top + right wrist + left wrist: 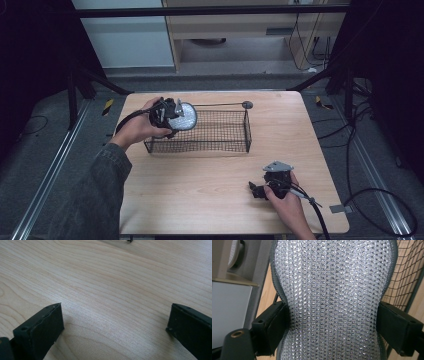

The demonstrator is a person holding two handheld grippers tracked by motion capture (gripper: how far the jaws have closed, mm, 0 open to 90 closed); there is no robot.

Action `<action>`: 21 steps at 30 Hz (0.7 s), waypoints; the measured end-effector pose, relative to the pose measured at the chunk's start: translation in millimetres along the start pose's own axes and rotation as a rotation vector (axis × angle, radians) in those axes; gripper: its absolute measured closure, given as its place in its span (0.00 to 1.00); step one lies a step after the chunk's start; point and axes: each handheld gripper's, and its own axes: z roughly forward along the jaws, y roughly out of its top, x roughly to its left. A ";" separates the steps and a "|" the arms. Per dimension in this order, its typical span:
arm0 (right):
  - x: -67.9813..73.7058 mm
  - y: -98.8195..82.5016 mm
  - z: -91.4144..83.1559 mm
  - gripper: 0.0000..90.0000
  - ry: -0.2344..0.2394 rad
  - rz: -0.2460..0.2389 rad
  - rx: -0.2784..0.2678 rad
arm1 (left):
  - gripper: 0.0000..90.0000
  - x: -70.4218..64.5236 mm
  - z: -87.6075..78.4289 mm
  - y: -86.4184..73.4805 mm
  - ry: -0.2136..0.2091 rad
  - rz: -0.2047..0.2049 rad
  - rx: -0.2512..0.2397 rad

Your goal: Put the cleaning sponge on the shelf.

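— Silver and shiny, what is that thing in the upper left of the high view?

— It is a shoe insole [183,117] with a sparkly mesh top and a grey edge. The left gripper [167,116] holds it over the left end of a black wire basket [220,131].

— Is the grip tight?

— Yes. In the left gripper view the two black jaws press on both sides of the narrow middle of the insole [332,297]. The insole stands up tall between them, and some of the basket wire [407,277] shows at the right edge.

— Where is the basket?

— It sits on the wooden table [210,185], near the far side. A thin handle with a round end sticks up at its upper right corner.

— And the other hand?

— The right gripper [260,190] rests low in the lower right of the high view, well apart from the basket. In the right gripper view its jaws stand wide apart over bare wood [107,290], with nothing between them.
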 end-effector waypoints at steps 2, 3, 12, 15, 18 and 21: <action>0.0 0.0 0.0 0.01 0.000 0.000 0.000 | 0.15 1.1 2.0 -0.8 -0.004 -0.004 0.000; 0.0 0.0 0.0 0.01 0.000 0.000 0.000 | 0.15 1.3 3.2 -1.2 -0.005 -0.011 -0.009; -0.1 0.0 0.1 0.01 0.000 -0.002 -0.001 | 0.16 0.2 10.3 -0.3 -0.022 0.001 0.007; 0.0 0.0 0.1 0.01 -0.001 0.000 0.000 | 0.16 -0.9 12.8 -0.1 -0.031 0.009 0.015; 0.0 0.0 0.1 0.01 -0.001 0.000 0.000 | 0.14 -2.1 15.7 0.9 -0.023 0.005 0.025; 0.1 0.0 0.1 0.01 0.000 0.001 0.000 | 0.11 1.3 15.1 -0.7 -0.017 -0.045 -0.008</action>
